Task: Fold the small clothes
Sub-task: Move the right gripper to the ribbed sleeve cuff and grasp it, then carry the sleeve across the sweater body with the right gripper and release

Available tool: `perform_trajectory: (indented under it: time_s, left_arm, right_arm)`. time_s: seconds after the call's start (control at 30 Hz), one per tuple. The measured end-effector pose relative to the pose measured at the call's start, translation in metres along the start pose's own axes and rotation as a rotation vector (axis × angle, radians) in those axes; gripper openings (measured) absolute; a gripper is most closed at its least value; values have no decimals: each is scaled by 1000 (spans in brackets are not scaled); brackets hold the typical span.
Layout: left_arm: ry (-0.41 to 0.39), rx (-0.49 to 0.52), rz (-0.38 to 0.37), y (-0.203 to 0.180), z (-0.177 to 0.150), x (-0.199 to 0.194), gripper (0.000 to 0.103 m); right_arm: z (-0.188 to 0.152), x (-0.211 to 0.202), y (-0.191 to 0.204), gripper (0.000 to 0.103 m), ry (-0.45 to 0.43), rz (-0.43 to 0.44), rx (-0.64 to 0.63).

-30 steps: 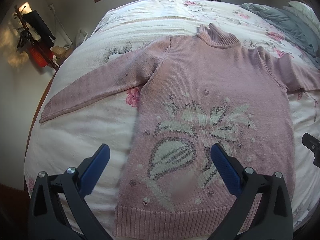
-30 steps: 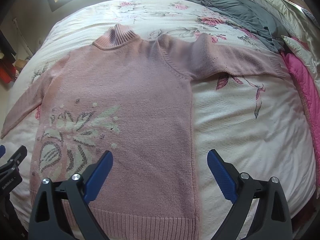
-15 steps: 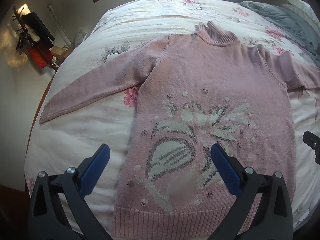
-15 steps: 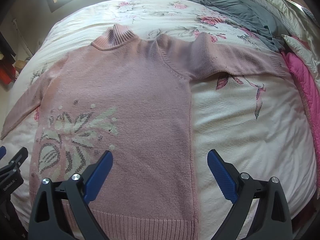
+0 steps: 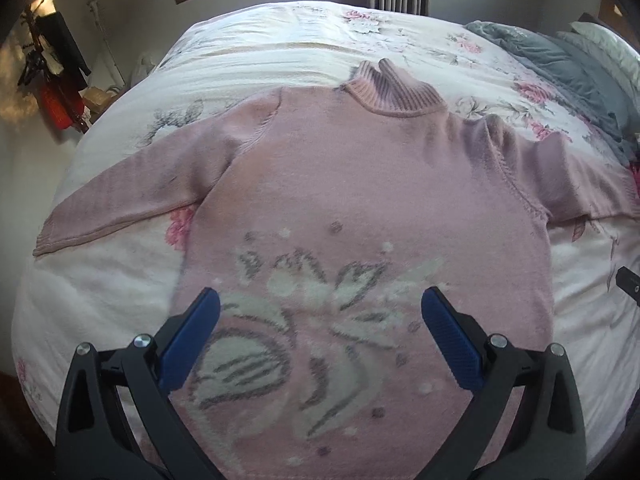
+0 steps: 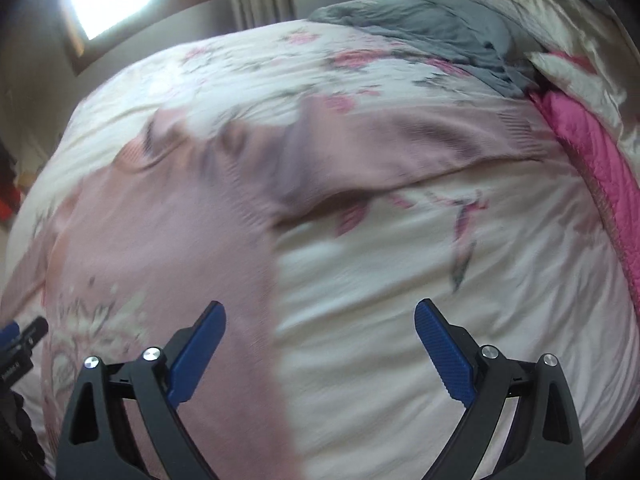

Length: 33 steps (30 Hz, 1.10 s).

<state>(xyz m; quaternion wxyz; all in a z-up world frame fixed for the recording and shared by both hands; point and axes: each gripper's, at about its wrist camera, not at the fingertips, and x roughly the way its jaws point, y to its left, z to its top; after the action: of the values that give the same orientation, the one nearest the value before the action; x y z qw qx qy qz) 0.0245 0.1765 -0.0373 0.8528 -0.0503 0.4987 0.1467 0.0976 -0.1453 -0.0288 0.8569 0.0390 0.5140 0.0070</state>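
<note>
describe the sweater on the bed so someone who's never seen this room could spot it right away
Start at the bed with the white floral bedspread that fills the view. Spread flat across its middle, both sleeves out, lies the pink sweater. Unlike the crumpled grey clothes and the bright pink quilted piece near the pillows, it has a ribbed turtleneck collar and a white-and-grey flower design knitted on its front.
</note>
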Motion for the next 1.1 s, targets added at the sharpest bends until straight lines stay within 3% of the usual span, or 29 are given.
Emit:
perform_trajectory:
  time_s: [0.23, 0.33, 0.47, 0.7, 0.83, 0.9, 0.93, 1.0, 1.07, 1.1]
  left_arm:
    - [-52, 23, -72, -103, 47, 26, 100]
    - [-68, 34, -82, -138, 61, 35, 100]
    - [-75, 50, -82, -175, 71, 44, 100]
    - [-66, 63, -67, -201, 73, 53, 100]
    - [-66, 74, -45, -202, 73, 57, 100]
    - [-59, 67, -36, -199, 74, 60, 100]
    - [-57, 62, -32, -198, 74, 62, 100]
    - [-49, 51, -23, -193, 74, 65, 100]
    - [-42, 43, -19, -189, 74, 67, 100]
    - [-40, 41, -16, -188, 73, 68, 100]
  right_arm:
    - [94, 37, -144, 96, -49, -135, 106]
    - [131, 66, -205, 96, -18, -197, 146]
    - [166, 110, -271, 93, 86, -236, 179]
    - [184, 151, -314, 91, 136, -157, 247]
    - [186, 165, -332, 90, 156, -58, 345]
    - [185, 166, -340, 75, 144, 30, 397]
    - [184, 164, -341, 62, 137, 63, 413]
    - [182, 159, -340, 47, 124, 73, 393]
    - [181, 152, -338, 21, 112, 89, 364]
    - [181, 148, -338, 17, 99, 114, 363]
